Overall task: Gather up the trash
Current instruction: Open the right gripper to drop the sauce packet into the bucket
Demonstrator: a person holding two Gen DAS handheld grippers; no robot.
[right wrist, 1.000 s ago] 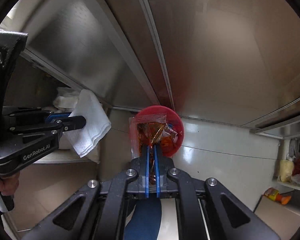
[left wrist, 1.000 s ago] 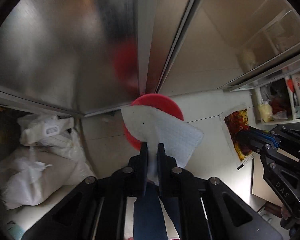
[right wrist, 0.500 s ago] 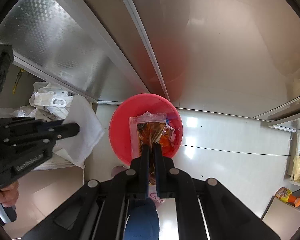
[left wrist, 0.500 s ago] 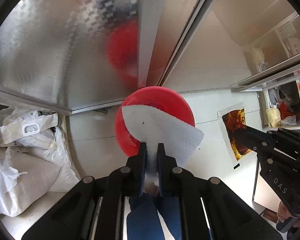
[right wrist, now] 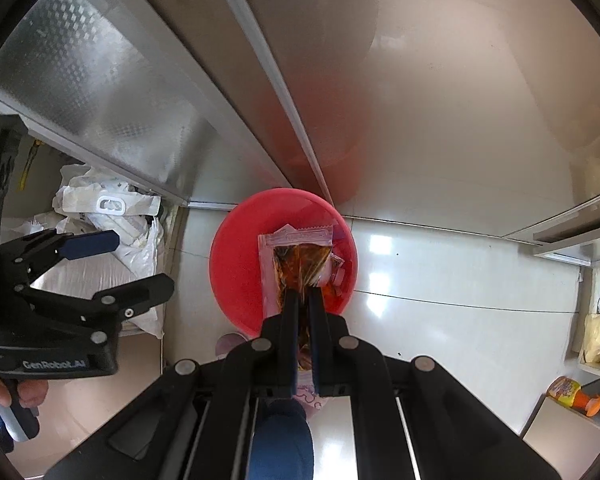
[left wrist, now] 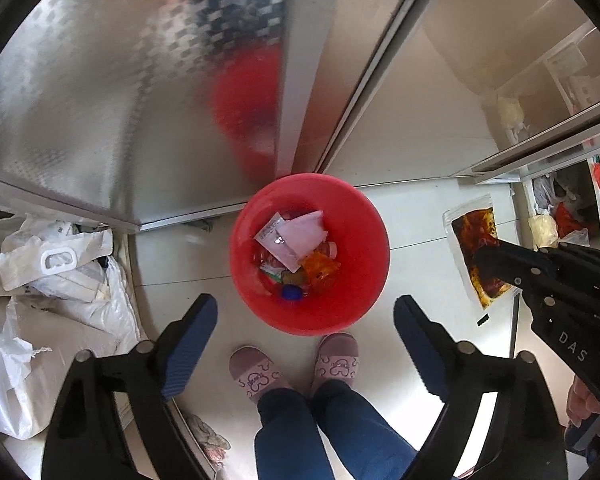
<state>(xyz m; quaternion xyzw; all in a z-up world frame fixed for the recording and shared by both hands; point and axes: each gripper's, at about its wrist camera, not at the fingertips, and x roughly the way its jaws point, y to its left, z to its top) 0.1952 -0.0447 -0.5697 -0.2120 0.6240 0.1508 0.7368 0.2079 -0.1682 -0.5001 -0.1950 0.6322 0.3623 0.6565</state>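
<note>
A red bin [left wrist: 364, 280] stands on the pale floor directly below me, with several wrappers and a white paper towel [left wrist: 304, 232] lying inside. My left gripper [left wrist: 304, 308] hangs over it with its jaws opening wide and nothing between them. My right gripper [right wrist: 305, 296] is shut on a clear sauce-stained packet [right wrist: 300, 268], which hangs above the red bin [right wrist: 236, 272]. From the left wrist view that packet [left wrist: 476, 248] and the right gripper [left wrist: 488, 258] sit to the right of the bin. The left gripper [right wrist: 140, 262] shows at the left of the right wrist view.
Steel cabinet doors [left wrist: 100, 100] rise behind the bin. White sacks [left wrist: 40, 280] are piled at the left. A person's pink slippers [left wrist: 256, 372] stand just in front of the bin. Shelves with bags [left wrist: 560, 216] are at the right, an orange bottle [right wrist: 572, 396] lower right.
The left jaws have swung wide and the white paper towel has dropped into the bin. Both grippers sank toward the bin. The right gripper still grips the packet.
</note>
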